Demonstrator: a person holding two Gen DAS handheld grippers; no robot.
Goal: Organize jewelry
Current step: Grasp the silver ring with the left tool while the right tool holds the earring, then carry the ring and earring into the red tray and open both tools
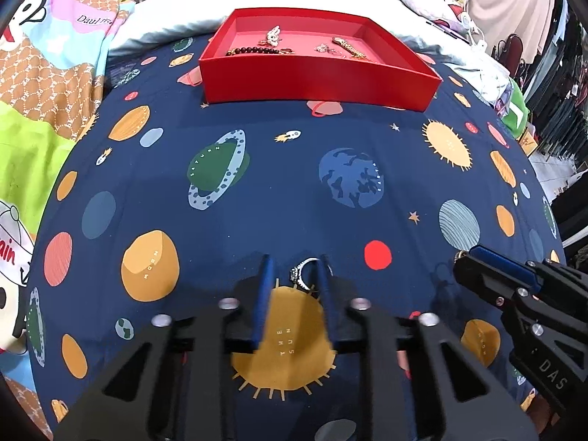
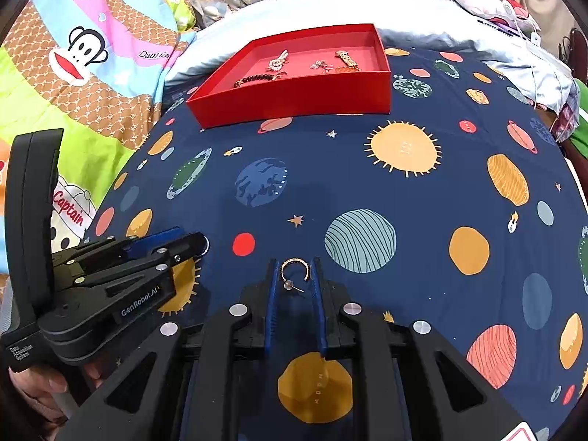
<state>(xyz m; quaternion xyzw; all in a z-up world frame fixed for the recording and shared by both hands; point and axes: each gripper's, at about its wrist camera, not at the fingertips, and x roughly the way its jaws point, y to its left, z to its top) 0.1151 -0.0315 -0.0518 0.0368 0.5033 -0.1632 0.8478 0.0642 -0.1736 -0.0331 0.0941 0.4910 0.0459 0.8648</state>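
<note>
Two pieces of jewelry are pinched over the bed, one in each tool.

A silver ring [image 1: 305, 273] is clamped between the blue fingers of the left tool [image 1: 294, 262], and a gold hoop earring [image 2: 294, 270] is gripped by the right tool [image 2: 294, 262]. Both are held above the planet-print bedspread [image 1: 294, 191], well short of the red box [image 1: 316, 81], in which a bead bracelet [image 1: 253, 50] and a gold watch [image 1: 349, 47] are seen.
</note>
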